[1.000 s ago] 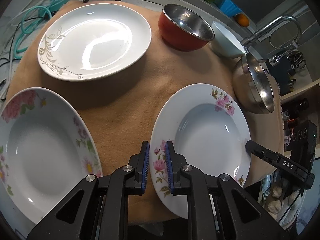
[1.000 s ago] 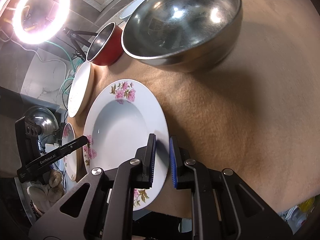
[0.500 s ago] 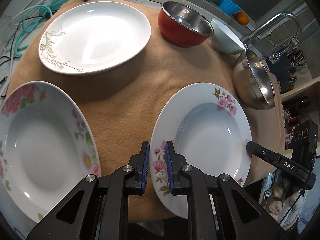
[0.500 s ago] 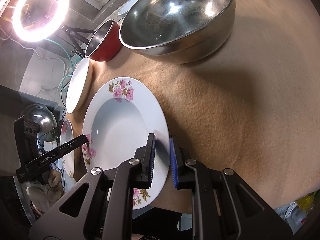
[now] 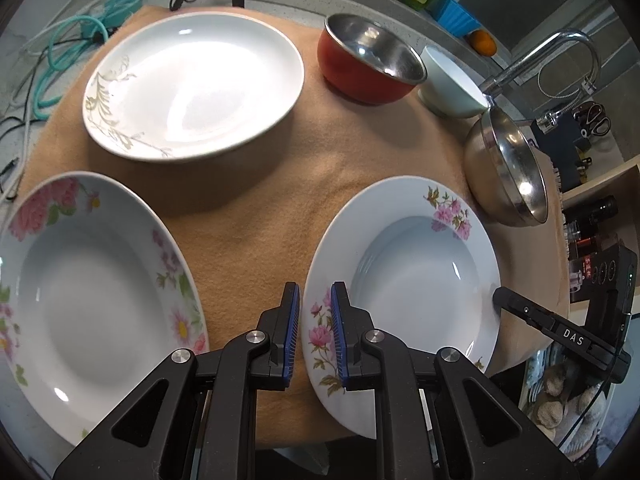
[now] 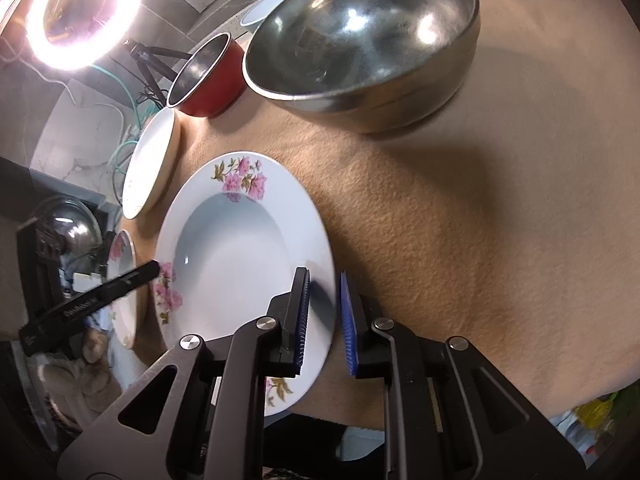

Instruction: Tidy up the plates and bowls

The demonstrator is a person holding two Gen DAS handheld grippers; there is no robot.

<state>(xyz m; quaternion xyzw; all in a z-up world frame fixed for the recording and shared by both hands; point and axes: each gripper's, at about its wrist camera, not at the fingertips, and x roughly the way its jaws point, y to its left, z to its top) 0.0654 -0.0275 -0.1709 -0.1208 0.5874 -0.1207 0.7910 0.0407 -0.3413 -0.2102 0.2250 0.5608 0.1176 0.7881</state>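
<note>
A deep white plate with pink flowers [image 5: 420, 280] lies near the front of the tan cloth [image 5: 260, 208]. My left gripper [image 5: 316, 332] is shut on its left rim. My right gripper [image 6: 324, 320] is shut on the opposite rim of that plate [image 6: 236, 256]. In the left wrist view the right gripper's fingertip [image 5: 516, 308] touches the rim's right side. A bigger floral deep plate [image 5: 92, 300] lies at the left, and a white plate with a gold leaf pattern [image 5: 192, 84] behind it. A red bowl [image 5: 368, 64], a pale bowl [image 5: 448, 84] and a steel bowl [image 5: 504, 172] stand at the back right.
The steel bowl [image 6: 360, 44] stands just beyond the held plate. A faucet [image 5: 560, 52] rises past the cloth's right edge. Cables [image 5: 80, 40] lie at the back left, and a ring light [image 6: 80, 12] shines behind. Bare cloth shows between the plates.
Both grippers have stayed clamped on the pink-flower plate. The right wrist view has rolled slightly, so the steel bowl sits a little differently in the frame.
</note>
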